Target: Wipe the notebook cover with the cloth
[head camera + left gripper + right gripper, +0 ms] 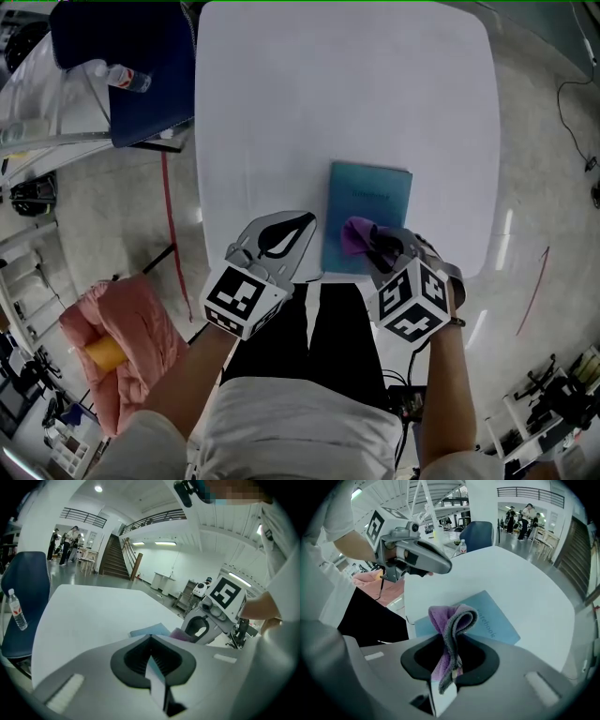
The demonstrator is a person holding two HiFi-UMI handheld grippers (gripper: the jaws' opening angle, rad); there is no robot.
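One white table (281, 112) carries one teal notebook (367, 211), flat and cover up near my edge. There are two grippers. My left gripper (298, 225) is pressed together on nothing, just beside the notebook's left edge. My right gripper (380, 247) pinches the one purple cloth (354, 234) over the cover's near end. I judge the wipe barely begun — next, press the fold down and sweep along the cover.

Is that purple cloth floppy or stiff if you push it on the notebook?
Probably floppy: the cloth folds over itself where the right gripper pinches it. Being thin, it's likely light and may bunch when pushed across the notebook.
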